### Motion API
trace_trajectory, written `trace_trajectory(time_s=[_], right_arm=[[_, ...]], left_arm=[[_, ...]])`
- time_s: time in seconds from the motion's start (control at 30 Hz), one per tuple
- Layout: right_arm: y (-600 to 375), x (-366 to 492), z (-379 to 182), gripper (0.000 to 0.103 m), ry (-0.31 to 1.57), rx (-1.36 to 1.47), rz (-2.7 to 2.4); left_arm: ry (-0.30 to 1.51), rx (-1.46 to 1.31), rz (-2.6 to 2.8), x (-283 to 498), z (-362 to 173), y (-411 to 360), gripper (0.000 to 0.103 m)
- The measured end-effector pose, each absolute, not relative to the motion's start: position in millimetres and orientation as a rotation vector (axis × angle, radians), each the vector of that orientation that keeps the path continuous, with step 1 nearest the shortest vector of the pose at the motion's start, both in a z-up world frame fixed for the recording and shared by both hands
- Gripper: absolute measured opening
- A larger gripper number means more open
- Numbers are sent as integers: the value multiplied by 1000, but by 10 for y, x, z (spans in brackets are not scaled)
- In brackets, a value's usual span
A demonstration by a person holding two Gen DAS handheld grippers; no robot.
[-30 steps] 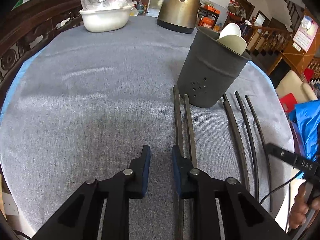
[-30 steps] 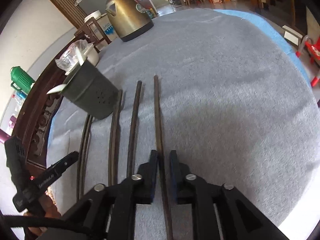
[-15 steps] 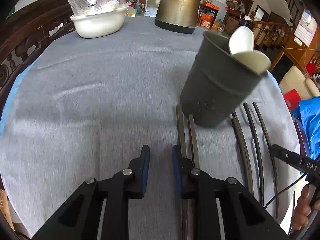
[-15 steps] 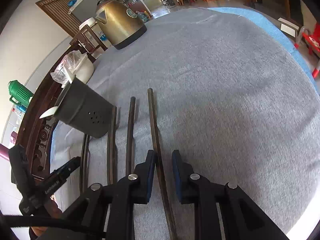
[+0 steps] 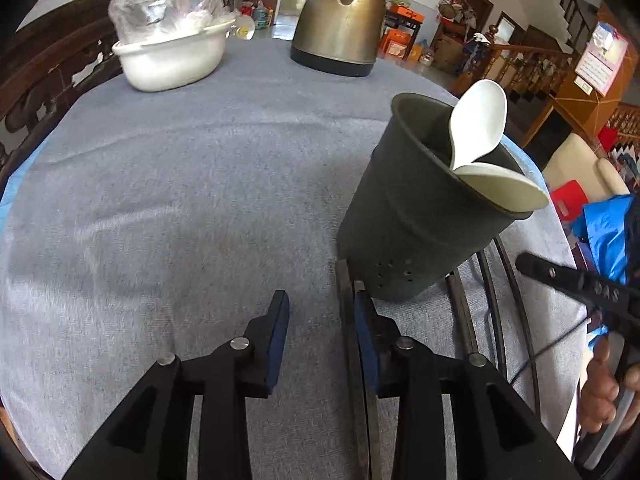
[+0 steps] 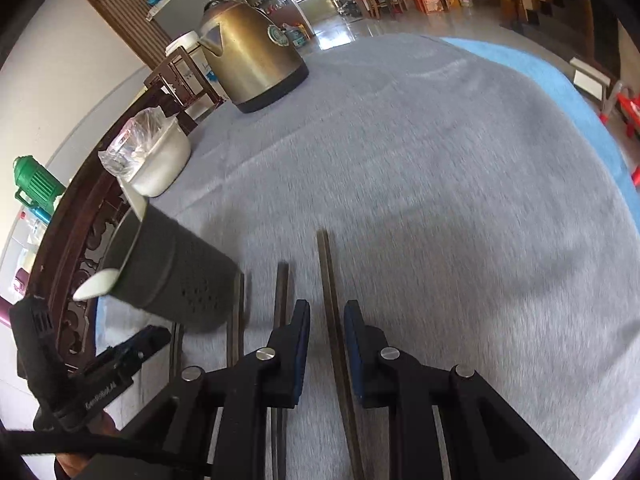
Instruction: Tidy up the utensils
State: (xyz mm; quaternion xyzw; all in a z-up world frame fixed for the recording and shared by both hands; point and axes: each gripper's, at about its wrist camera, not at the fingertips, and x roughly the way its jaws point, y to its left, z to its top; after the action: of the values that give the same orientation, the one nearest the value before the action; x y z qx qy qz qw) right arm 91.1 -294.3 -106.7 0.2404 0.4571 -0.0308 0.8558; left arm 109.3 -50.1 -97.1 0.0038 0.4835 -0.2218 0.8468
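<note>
Now your right gripper point(image 6: 326, 338), jaws apart, straddles a thin, stiff, slippery chopstick point(image 6: 329, 280); grip it mid-shaft.

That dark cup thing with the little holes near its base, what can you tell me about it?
The utensil holder is a dark grey, matte container, apparently metal or plastic, wider at its open rim than at its base, with faint ridges around its body and a cluster of small holes low on one side. It stands on the grey tablecloth. Two white spoons lean out of it. Dark chopsticks lie on the cloth at its base. No gripper touches it.
</note>
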Motion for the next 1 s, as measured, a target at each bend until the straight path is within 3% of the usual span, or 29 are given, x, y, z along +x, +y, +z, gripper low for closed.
trace_trajectory(time_s=[0.33, 0.47, 0.63, 0.93, 1.0], right_arm=[[-2866, 1350, -1203, 20, 1046, 400, -78], [-2882, 1339, -1204, 9, 1050, 381, -92], [-2999, 1238, -1207, 7, 1073, 412, -85], [-2929, 1384, -1215, 11, 1146, 356, -127], [-2871, 1436, -1219, 11, 1163, 314, -135]], left_arm=[[1028, 35, -512, 1210, -1028, -634, 40], [1035, 28, -533, 1363, -1062, -594, 40], [1045, 38, -530, 1419, -1088, -405, 43], [1141, -28, -552, 1686, -1108, -346, 43], [1167, -51, -561, 1752, -1105, -358, 35]])
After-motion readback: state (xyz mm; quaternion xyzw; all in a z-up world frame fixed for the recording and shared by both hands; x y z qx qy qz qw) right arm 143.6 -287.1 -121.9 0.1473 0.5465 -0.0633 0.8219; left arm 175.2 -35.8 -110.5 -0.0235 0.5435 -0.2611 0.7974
